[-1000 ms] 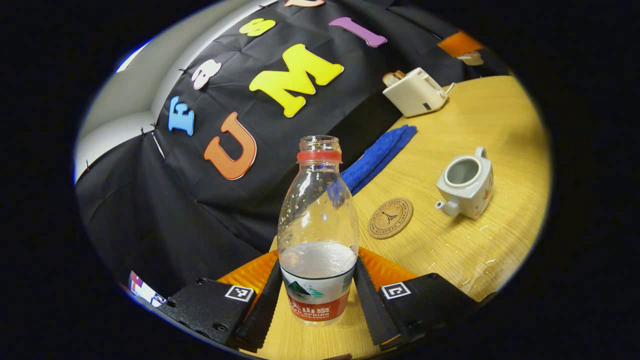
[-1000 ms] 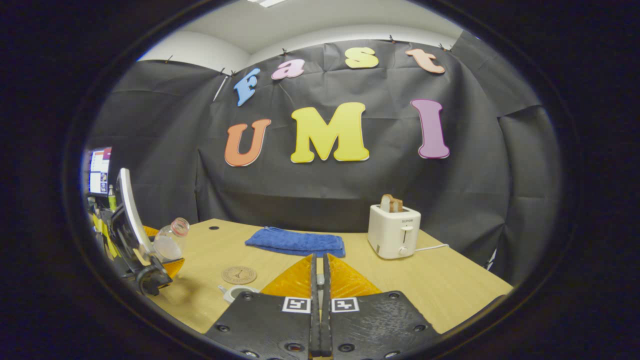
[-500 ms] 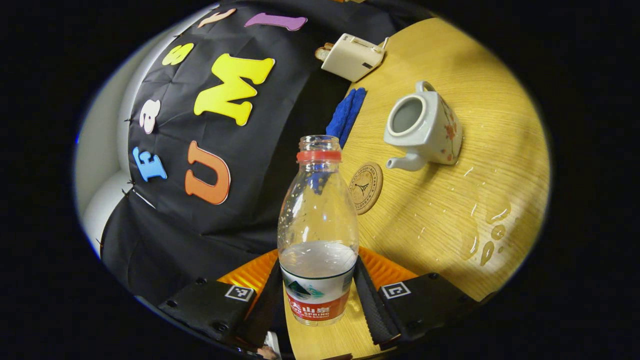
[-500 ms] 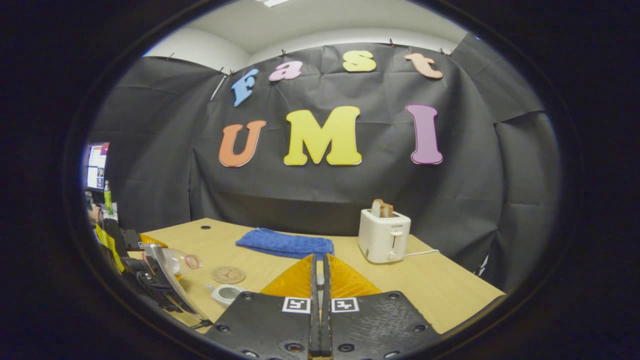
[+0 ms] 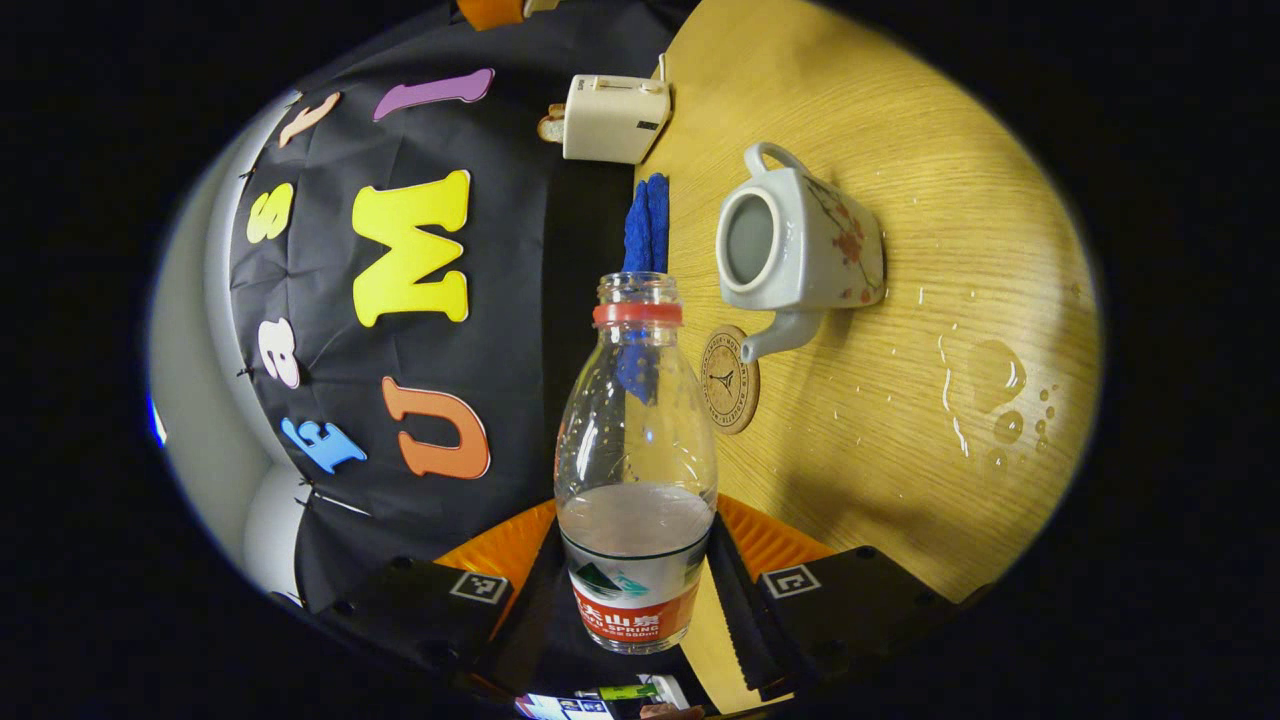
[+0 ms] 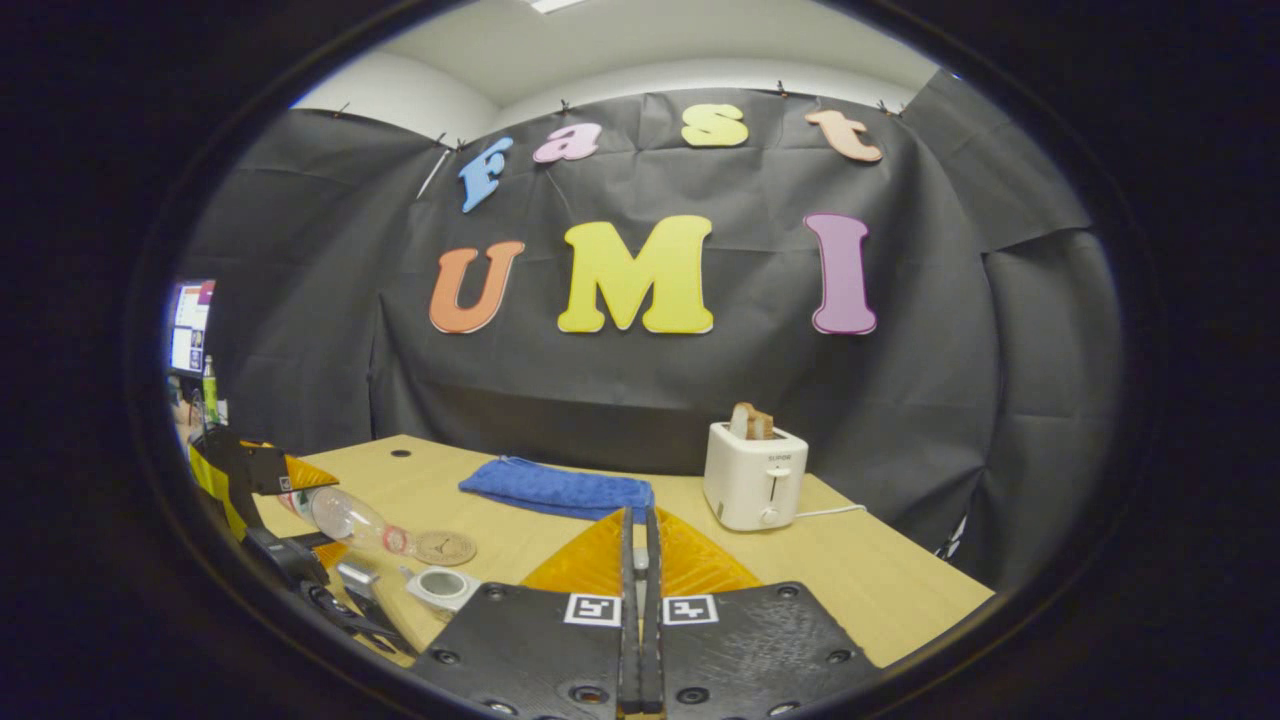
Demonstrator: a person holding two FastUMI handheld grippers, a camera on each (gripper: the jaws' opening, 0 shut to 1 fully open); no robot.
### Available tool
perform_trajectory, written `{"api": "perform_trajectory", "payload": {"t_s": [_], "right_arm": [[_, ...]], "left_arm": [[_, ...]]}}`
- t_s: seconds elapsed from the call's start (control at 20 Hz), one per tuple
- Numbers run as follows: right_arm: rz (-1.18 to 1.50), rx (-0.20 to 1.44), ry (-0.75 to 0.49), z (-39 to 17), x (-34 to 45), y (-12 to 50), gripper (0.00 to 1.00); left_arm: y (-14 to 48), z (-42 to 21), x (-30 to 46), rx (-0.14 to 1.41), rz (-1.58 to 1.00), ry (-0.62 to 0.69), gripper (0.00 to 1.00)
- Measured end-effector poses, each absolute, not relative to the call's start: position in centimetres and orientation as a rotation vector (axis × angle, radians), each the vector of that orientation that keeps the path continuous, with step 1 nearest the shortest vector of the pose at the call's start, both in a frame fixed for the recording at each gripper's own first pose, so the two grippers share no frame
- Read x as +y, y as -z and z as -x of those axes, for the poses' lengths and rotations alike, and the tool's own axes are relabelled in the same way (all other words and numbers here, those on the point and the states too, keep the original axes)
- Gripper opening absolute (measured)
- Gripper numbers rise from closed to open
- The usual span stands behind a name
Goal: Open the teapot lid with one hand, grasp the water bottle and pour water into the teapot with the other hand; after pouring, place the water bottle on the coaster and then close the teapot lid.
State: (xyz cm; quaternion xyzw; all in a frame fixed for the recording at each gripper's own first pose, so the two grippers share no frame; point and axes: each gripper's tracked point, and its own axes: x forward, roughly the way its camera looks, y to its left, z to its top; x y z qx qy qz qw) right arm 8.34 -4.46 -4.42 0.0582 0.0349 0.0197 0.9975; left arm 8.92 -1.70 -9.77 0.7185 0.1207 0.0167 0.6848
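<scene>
Bottle tipped toward the open pot!
The left tool (image 5: 632,590) clamped the clear plastic water bottle (image 5: 636,470), its mouth near the lidless white ceramic teapot (image 5: 795,245) beside the round cork coaster (image 5: 731,379); the right tool (image 6: 637,610) sat pressed together.

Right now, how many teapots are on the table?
1. The teapot stands lidless on the table, next to the coaster, beyond the held water bottle.
</scene>
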Motion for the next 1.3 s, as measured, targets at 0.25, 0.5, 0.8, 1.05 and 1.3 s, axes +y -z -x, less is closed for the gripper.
{"api": "perform_trajectory", "payload": {"t_s": [0.25, 0.5, 0.8, 1.05, 1.3], "right_arm": [[-0.131, 0.048, -0.024, -8.3, -5.8, 3.9, 0.00], [-0.123, 0.045, -0.029, -8.3, -5.8, 4.0, 0.01], [-0.131, 0.031, -0.026, -8.2, -6.4, 3.6, 0.01], [-0.133, 0.028, -0.022, -8.2, -6.8, 3.6, 0.01], [-0.132, 0.026, -0.024, -8.1, -6.9, 3.5, 0.01]], "left_arm": [[9.7, -8.7, -2.9, 0.282, -1.727, -0.024, 0.77], [9.2, -8.6, -3.4, 0.291, -1.850, -0.020, 0.77], [8.6, -8.4, -3.6, 0.294, -1.946, -0.036, 0.77], [8.0, -8.5, -3.3, 0.303, -2.018, -0.053, 0.82], [7.6, -8.6, -3.1, 0.302, -2.086, -0.066, 0.77]]}}
